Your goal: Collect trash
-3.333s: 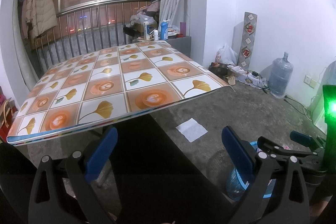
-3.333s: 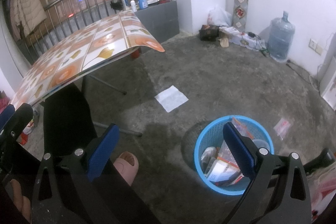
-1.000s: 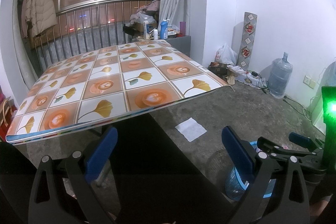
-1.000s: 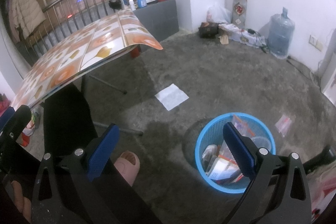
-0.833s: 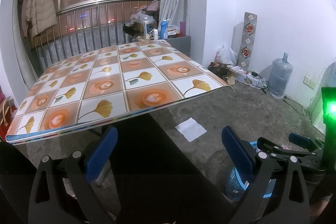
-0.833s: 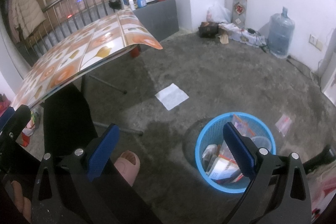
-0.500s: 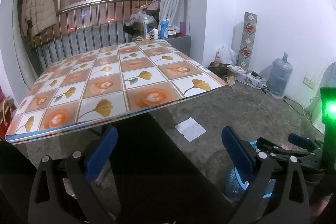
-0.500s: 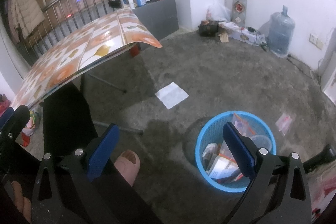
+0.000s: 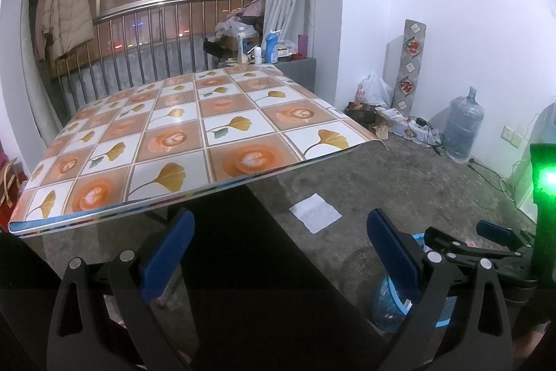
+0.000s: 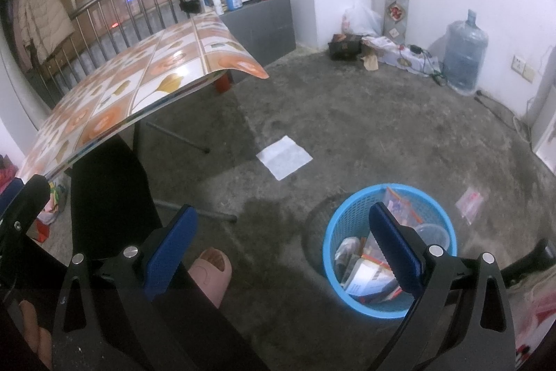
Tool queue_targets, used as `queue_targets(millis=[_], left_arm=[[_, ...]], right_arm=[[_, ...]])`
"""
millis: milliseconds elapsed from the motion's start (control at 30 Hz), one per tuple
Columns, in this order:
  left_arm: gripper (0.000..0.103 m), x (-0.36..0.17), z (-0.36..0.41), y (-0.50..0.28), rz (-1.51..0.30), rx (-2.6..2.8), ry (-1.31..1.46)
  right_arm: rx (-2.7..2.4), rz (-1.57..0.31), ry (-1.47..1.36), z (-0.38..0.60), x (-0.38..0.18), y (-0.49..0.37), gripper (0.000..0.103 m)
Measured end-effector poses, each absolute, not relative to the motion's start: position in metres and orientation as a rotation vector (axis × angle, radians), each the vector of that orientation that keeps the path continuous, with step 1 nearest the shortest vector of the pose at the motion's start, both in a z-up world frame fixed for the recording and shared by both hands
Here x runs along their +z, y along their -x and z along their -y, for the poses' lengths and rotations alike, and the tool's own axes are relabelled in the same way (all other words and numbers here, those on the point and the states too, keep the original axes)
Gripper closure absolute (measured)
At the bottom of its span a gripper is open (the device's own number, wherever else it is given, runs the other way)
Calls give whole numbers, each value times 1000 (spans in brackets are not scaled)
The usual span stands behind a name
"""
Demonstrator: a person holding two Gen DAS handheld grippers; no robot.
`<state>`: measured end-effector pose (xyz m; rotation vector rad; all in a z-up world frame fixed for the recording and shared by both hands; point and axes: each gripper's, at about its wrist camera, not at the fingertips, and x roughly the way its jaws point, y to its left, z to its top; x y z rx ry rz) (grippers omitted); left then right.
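Note:
A blue plastic trash basket (image 10: pixel 351 218) stands on the concrete floor, holding several wrappers and a plastic cup; it also shows in the left wrist view (image 9: pixel 385 305) behind the right finger. A white paper sheet (image 10: pixel 284 156) lies flat on the floor beyond it, also in the left wrist view (image 9: pixel 315 212). A small clear packet (image 10: pixel 469 200) lies right of the basket. My right gripper (image 10: pixel 283 252) is open and empty, above the floor left of the basket. My left gripper (image 9: pixel 278 251) is open and empty, below the table's front edge. The right gripper also shows in the left wrist view (image 9: pixel 462 237).
A table with an orange and white tile-pattern cloth (image 9: pixel 194 134) stands at left, its legs (image 10: pixel 180 136) on the floor. A water jug (image 10: pixel 464 54), bags and cables line the far wall. A foot in a pink slipper (image 10: pixel 210 273) and black trousers are close below.
Almost nothing has changed. Both grippers stay open and empty, with only a slight drift of the right wrist view.

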<state>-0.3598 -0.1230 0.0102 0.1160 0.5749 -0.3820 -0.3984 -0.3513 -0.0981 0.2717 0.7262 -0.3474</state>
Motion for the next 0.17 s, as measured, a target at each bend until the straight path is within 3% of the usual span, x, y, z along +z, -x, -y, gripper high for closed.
queue_targets(millis=[167], left_arm=[[5, 10, 122, 360, -576, -382, -116]], right_arm=[[-348, -726, -271, 353, -98, 397, 8]])
